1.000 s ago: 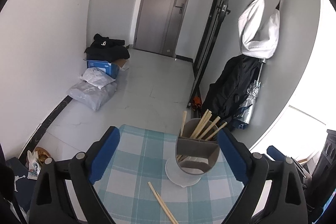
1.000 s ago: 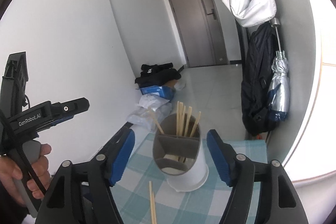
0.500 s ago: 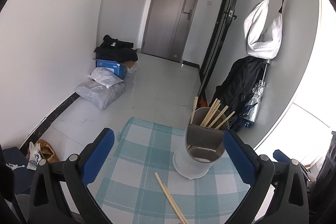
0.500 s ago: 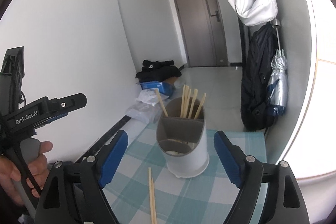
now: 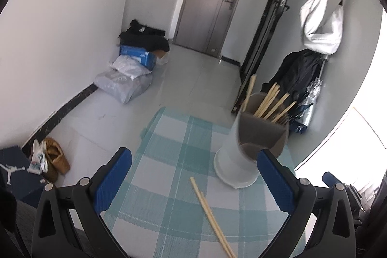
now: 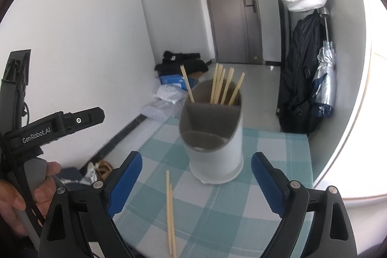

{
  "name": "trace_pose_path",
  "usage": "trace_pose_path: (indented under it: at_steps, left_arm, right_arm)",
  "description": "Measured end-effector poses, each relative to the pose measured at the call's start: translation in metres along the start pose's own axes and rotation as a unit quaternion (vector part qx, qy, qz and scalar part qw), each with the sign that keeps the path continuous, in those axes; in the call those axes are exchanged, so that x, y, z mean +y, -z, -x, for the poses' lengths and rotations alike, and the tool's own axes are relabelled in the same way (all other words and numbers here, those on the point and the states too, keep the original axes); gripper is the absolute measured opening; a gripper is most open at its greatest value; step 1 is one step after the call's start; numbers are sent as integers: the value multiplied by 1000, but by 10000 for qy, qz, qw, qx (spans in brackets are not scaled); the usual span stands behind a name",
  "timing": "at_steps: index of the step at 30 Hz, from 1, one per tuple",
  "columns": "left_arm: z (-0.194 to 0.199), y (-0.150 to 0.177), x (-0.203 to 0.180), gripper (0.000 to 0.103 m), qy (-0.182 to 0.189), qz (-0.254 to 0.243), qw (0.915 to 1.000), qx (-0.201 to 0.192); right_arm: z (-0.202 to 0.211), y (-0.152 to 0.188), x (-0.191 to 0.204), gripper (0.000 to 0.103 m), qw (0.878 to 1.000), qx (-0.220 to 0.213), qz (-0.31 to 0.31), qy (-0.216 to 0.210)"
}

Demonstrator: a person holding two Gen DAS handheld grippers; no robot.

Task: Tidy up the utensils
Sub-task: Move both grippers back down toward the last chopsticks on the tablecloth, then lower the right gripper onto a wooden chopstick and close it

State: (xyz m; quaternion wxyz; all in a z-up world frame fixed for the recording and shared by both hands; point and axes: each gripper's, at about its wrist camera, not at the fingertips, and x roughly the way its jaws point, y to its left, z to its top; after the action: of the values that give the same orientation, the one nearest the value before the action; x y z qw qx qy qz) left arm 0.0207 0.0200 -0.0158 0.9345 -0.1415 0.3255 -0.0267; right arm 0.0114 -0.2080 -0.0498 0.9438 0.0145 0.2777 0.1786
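- Utensil holder (image 6: 212, 137) stands upright on checked tablecloth (image 5: 169, 161), toward far right part of the table; base flared, sits flat on the cloth.
- Holder looks like: white/grey cylinder w/ grey inner divider, front compartment cut lower & seems empty, rear compartment taller. Prob. so short & long items sort apart.
- Chopsticks in holder (image 6: 222, 85): several pale wood sticks in rear compartment, fanned out & leaning on rim; one leans off to the left, apart from the rest.
- Loose chopstick pair (image 6: 170, 214) lies flat on cloth just in front of holder, side by side, touching or nearly so; near ends run out of the frame bottom. Judged the next thing to be put away.
- Right gripper (image 6: 196, 175): jaws wide, nothing btw blue pads, hovering above the loose pair, roughly lined up w/ it – likely set for a pick.
- Left gripper (image 5: 194, 175): jaws wide too, empty, above table. Its right pad overlaps holder in view; contact cannot tell.
- Left gripper body also shows at left of right wrist view, hand (image 6: 21, 197) on its handle, held off to the side.
- Risk (judgement): thin sticks flat on cloth, easy to pinch cloth or grab only one.
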Motion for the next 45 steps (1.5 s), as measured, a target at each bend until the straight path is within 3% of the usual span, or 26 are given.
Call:
trace_pose_path:
  at_steps: [9,18,25,32,37,45]
  left_arm:
    - [-30,23,27,102,-232,141,9985,486]
    - [-47,23,41,102,-165,517,9944,909]
    - [-58,22,54,102,-316,661,9919,1035]
    - [-66,21,67,102,-336,893,9886,1166]
    - [-66,21,66,102,-365,875,9885,1176]
    - [-65,21,69,102,-494,841,9889,1118]
  right_arm:
    - [-42,26,-1,93,9977,676,71,65]
    - [-87,52,4,90,9872,1581,122,-162]
    - [-116,67,12,68,9762,2136,238,-282]
    - [-128,73,23,56,9712,2306,556,-247]
    - [-130,80,34,36,9663,2389,948,-122]
    - [-123,80,34,31,9643,2453,964,-265]
